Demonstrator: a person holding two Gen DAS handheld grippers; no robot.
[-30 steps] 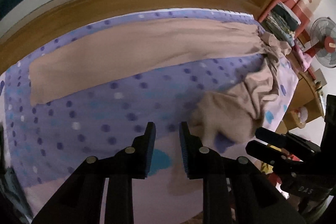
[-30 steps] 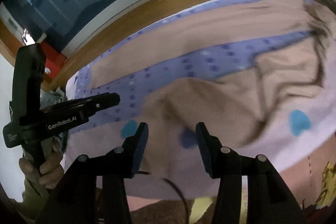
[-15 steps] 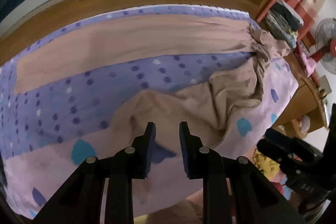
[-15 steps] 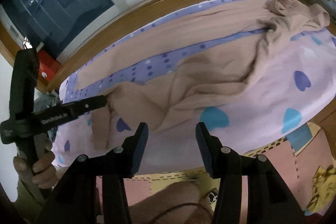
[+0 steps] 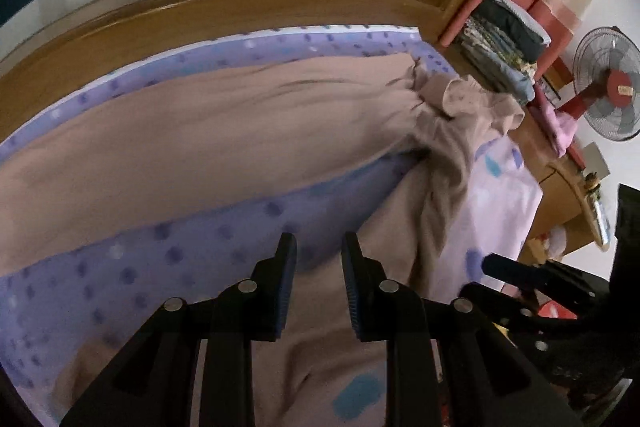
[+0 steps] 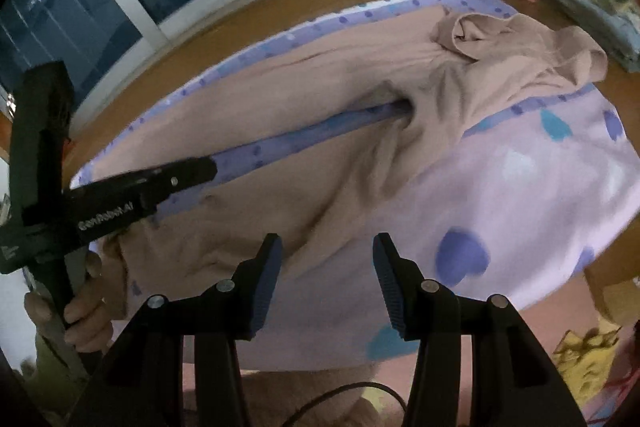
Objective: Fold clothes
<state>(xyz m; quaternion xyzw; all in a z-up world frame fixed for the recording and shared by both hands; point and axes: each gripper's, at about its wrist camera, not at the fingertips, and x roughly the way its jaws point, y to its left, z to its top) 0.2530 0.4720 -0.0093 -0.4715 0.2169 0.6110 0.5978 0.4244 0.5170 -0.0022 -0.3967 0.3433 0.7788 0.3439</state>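
Here, in the left wrist view, the left tool [image 5: 319, 259] hangs with its jaws parted and nothing between them, above the near leg of the tan trousers [image 5: 224, 131] spread across the bed [image 5: 504, 187]. In the right wrist view, the right tool [image 6: 326, 259] is likewise released and empty. Grabbing the rumpled near leg [image 6: 320, 195] off-centre would likely drag creases into the fold.

White lettering reading "GenRobot.AI", blurred but legible, runs along the black body of the left gripper [image 6: 176, 183] in the right wrist view. A small white logo mark sits near the lower end of that body, too blurred to read. No other text is legible.
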